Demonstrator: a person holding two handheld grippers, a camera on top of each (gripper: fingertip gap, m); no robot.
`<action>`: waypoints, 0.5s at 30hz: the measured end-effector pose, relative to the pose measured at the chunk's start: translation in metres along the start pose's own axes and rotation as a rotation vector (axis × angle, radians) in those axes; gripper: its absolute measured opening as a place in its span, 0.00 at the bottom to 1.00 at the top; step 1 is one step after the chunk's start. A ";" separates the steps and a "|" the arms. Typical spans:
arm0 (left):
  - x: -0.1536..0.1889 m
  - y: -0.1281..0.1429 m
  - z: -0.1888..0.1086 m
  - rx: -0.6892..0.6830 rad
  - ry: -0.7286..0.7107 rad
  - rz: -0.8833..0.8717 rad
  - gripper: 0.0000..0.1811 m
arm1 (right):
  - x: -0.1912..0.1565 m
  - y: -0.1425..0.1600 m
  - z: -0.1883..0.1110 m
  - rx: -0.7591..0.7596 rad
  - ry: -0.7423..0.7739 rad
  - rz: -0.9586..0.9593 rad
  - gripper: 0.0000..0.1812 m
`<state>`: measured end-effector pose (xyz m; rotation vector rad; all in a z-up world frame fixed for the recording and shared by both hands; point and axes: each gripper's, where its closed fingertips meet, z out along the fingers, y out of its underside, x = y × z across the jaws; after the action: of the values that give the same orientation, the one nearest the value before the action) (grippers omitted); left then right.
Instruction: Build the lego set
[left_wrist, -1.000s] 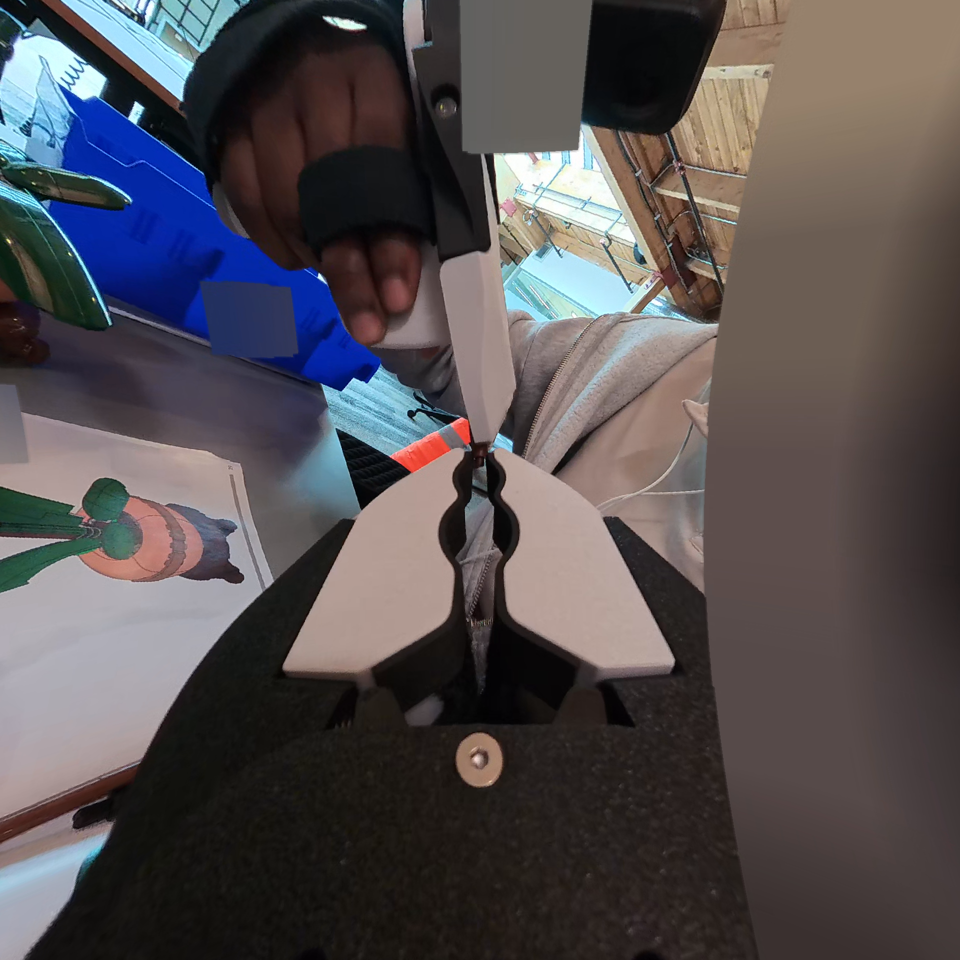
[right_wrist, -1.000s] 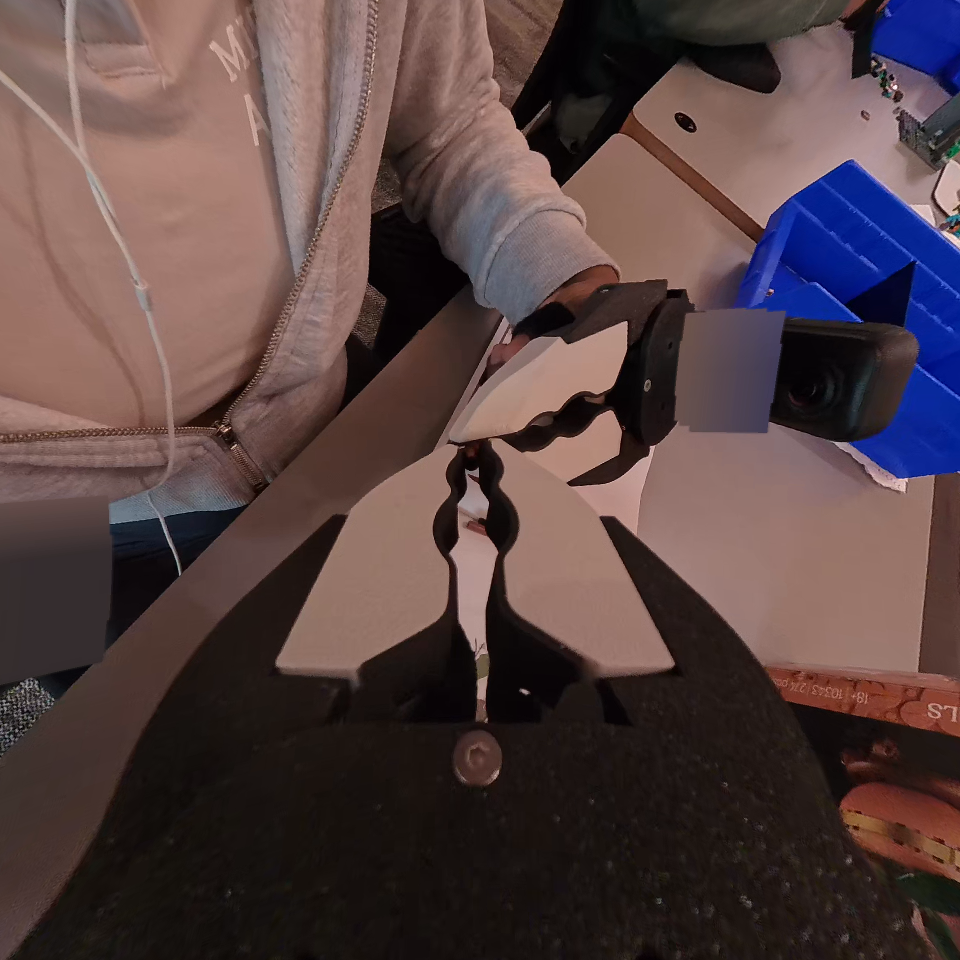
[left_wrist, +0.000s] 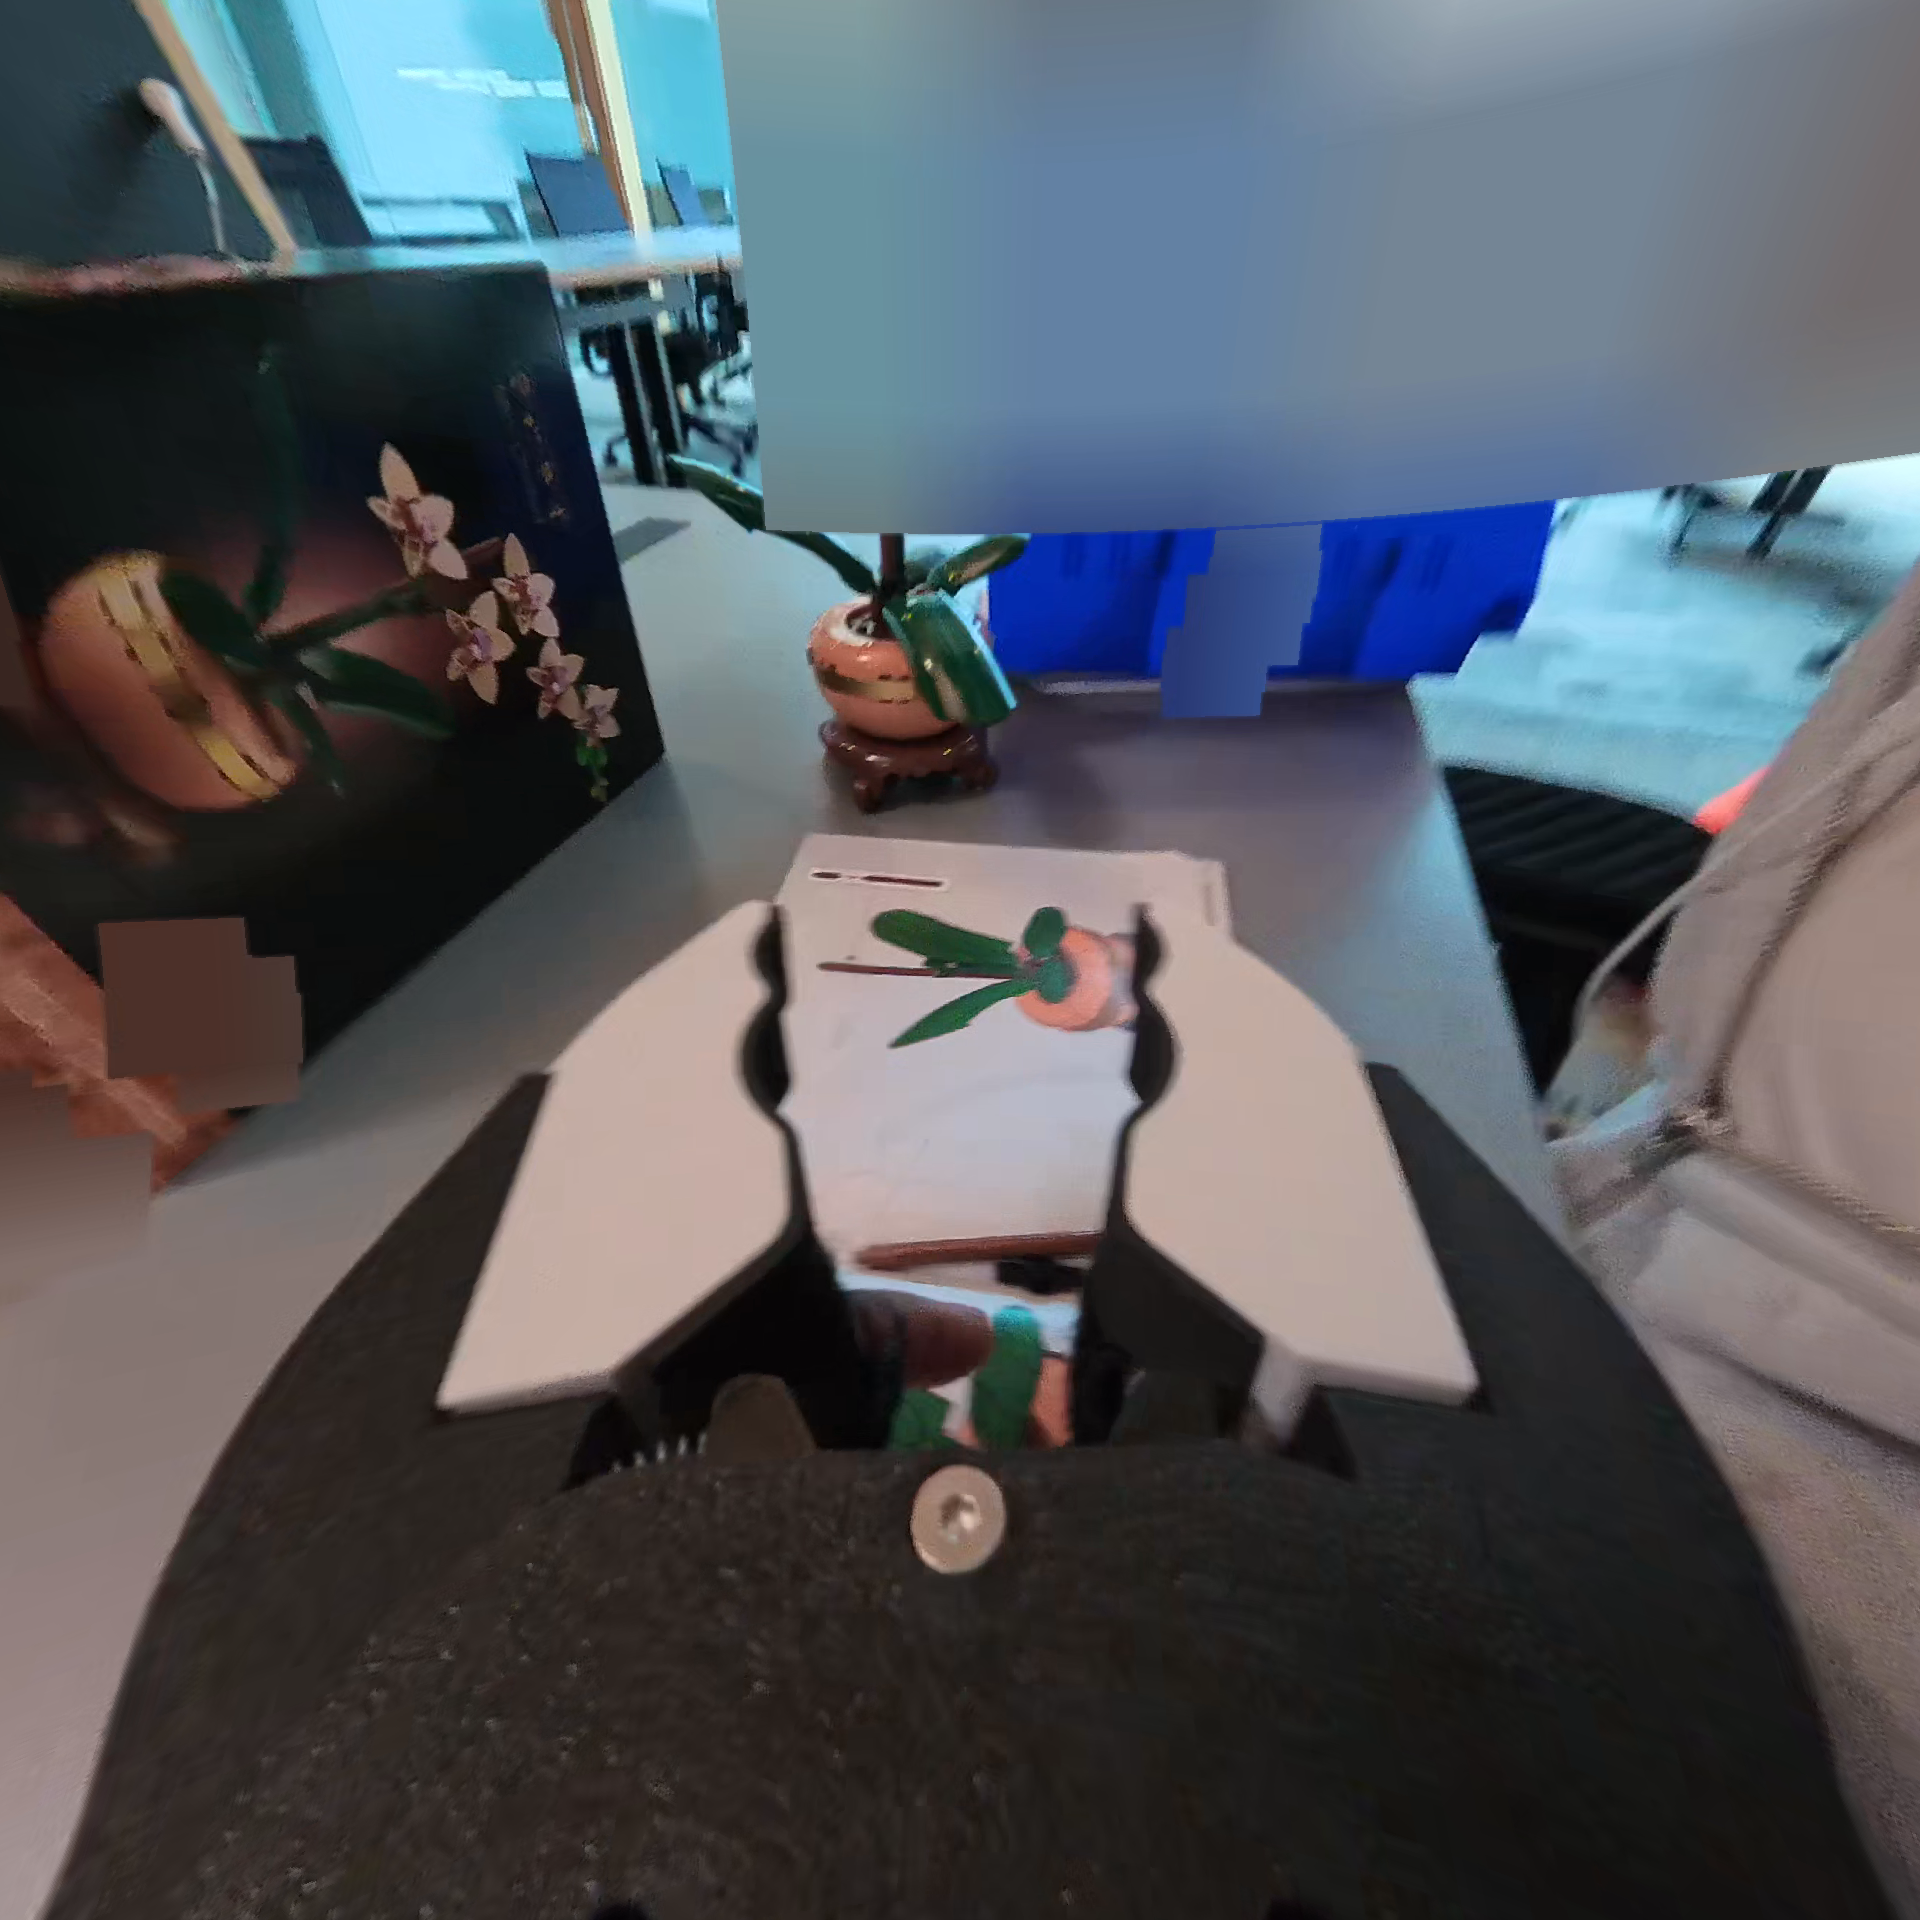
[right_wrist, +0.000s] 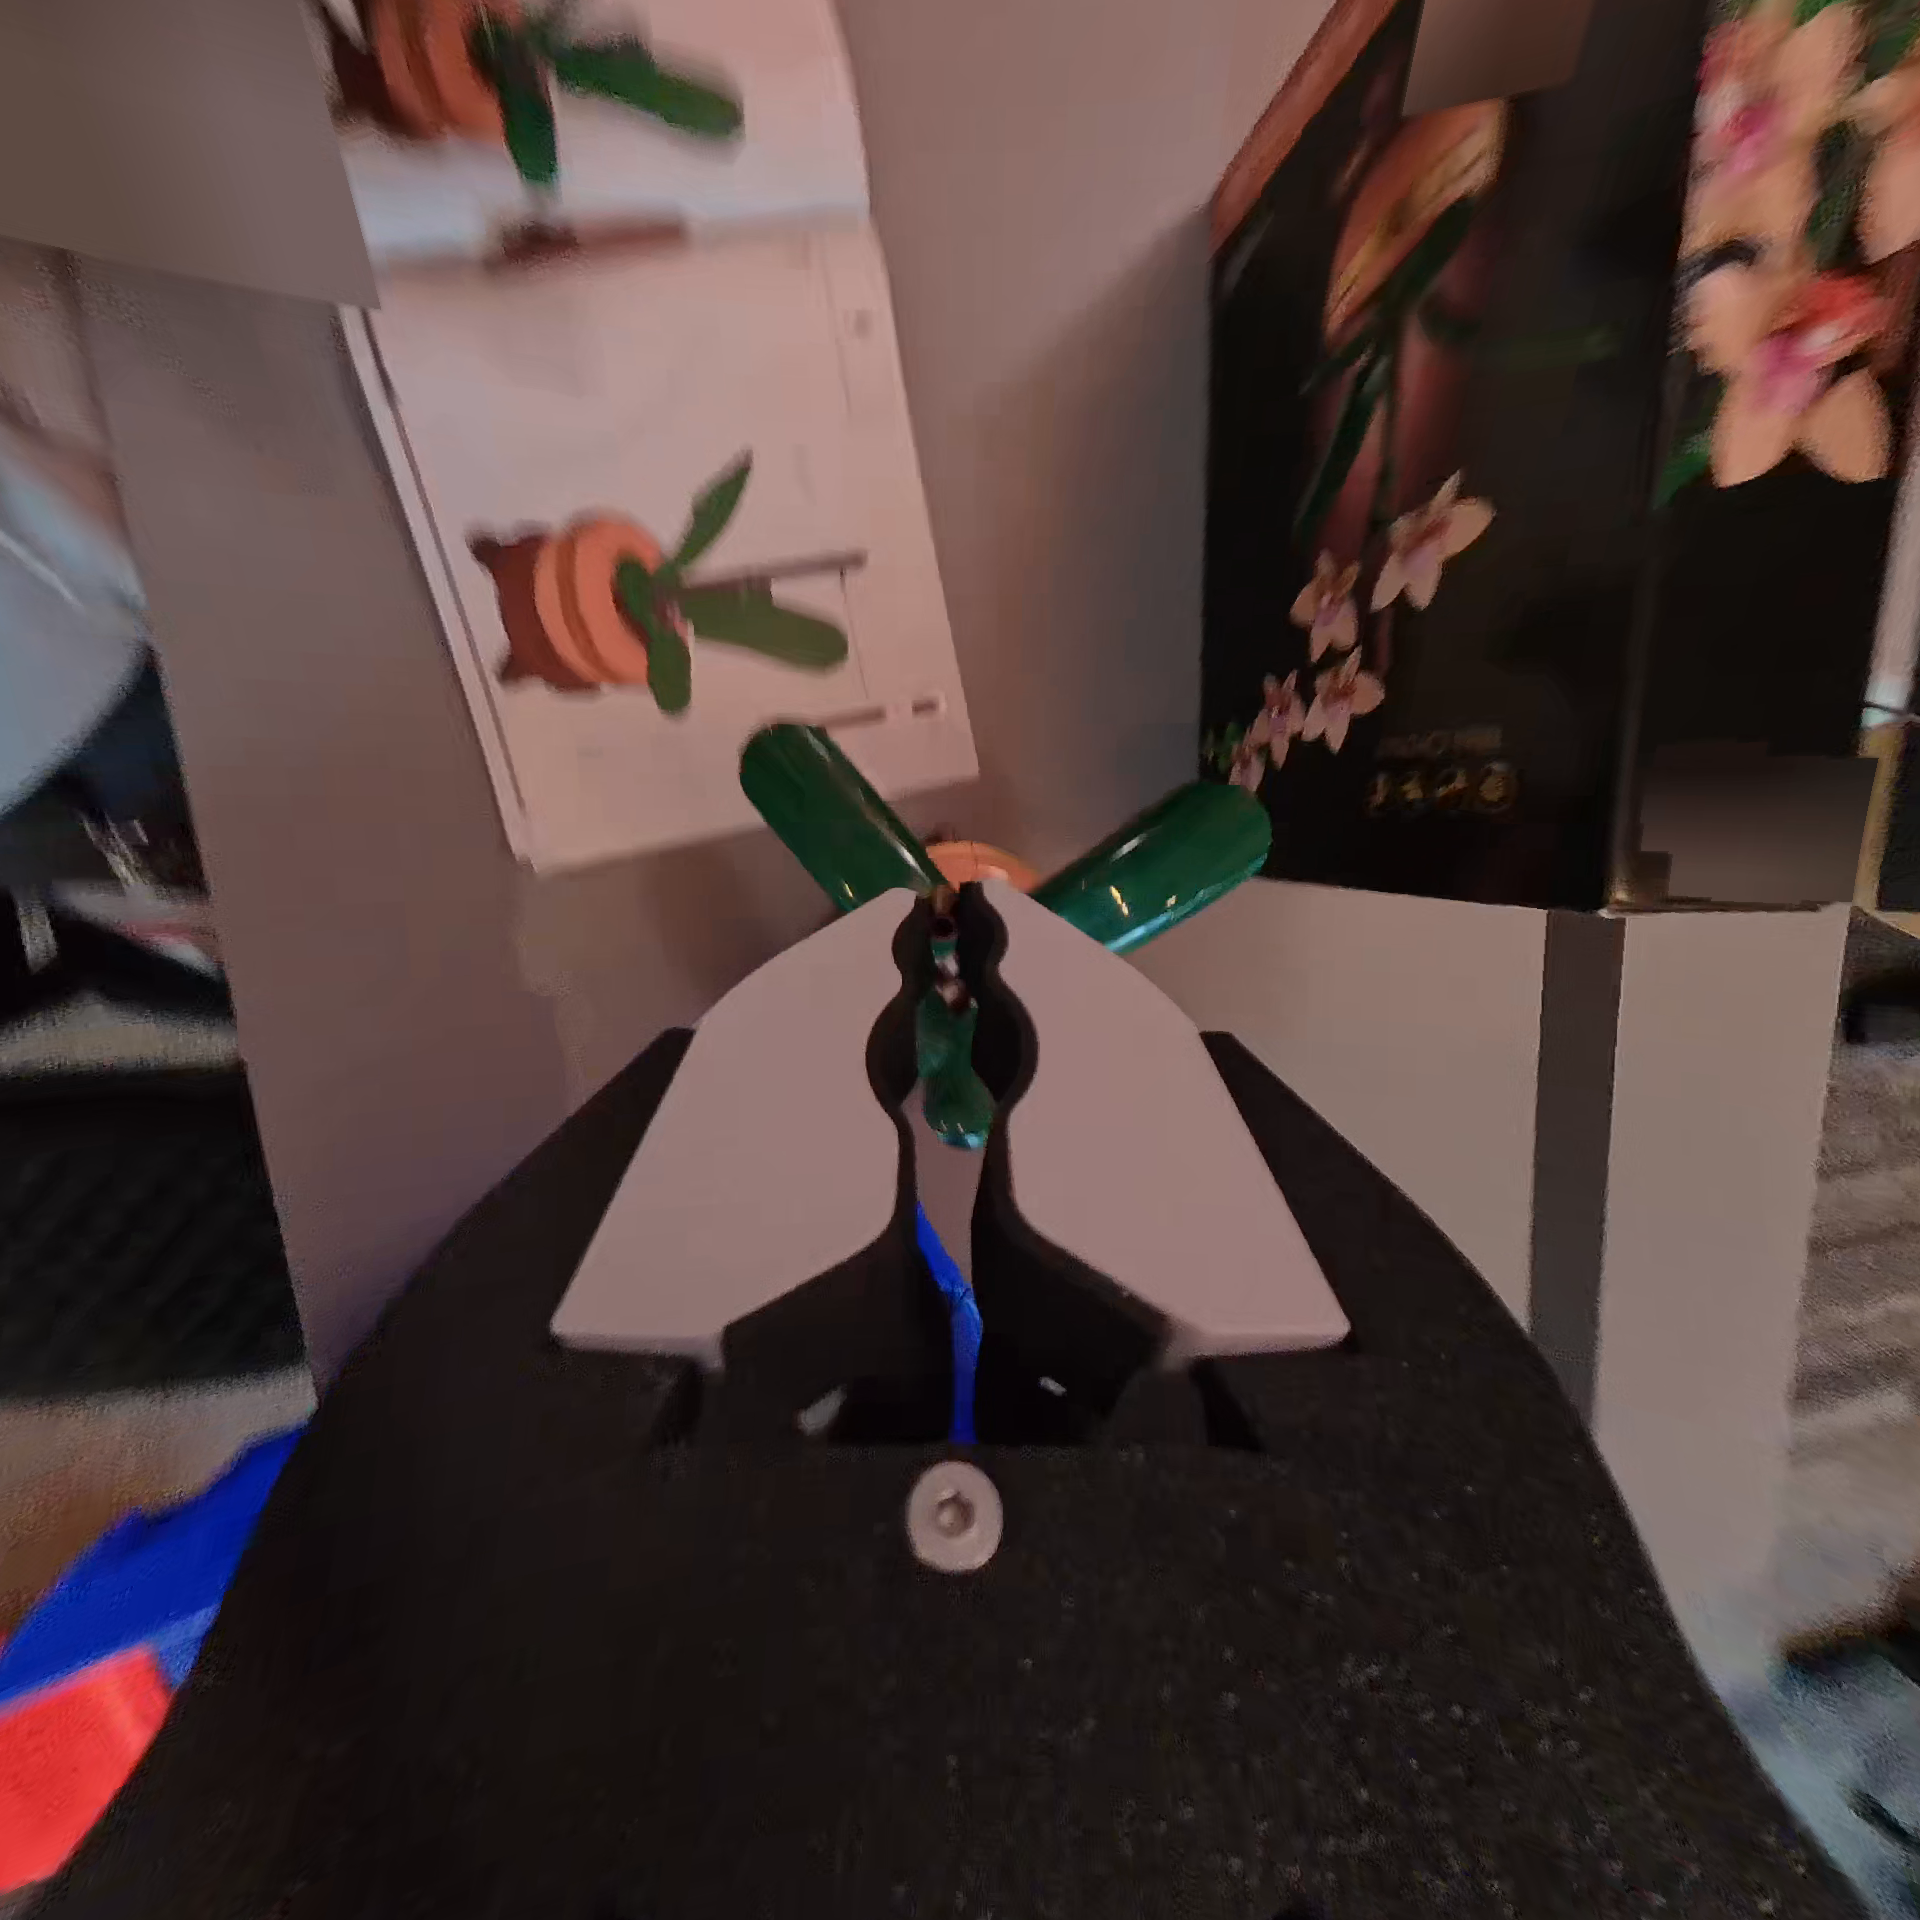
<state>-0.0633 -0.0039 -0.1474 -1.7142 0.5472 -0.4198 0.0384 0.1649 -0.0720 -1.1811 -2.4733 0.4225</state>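
Right gripper (right_wrist: 954, 904), jaws pinched on a small dark piece (right_wrist: 943, 923), hovers over the plant model (right_wrist: 971, 860) at twelve o'clock; a blurred, hurried press could miss or topple it. Left gripper (left_wrist: 956, 925), closed a second ago against the right's tip, now gapes empty over the instruction sheet (left_wrist: 987, 1101).

set box (left_wrist: 312, 644) cut off at left, motion-blurred booklet (right_wrist: 665, 540), pot (right_wrist: 971, 862) mostly hidden behind leaves

Soft indoor daylight from far windows lights the left wrist view; the right wrist view is dimmer, warm-tinted and motion-blurred, with wide-angle bending at both pictures' edges.
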 end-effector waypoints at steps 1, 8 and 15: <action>-0.006 -0.002 0.006 -0.052 -0.005 0.053 0.43 | -0.002 -0.005 -0.008 0.080 0.026 0.033 0.02; -0.029 -0.007 0.121 -0.064 0.172 0.112 0.57 | -0.003 0.012 -0.050 0.394 0.169 0.207 0.02; -0.046 0.029 0.200 -0.221 0.312 0.323 0.64 | -0.023 0.038 -0.063 0.421 0.169 0.271 0.02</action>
<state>0.0061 0.1789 -0.2167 -1.7383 1.1156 -0.4064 0.1057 0.1761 -0.0369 -1.3056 -1.9579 0.8330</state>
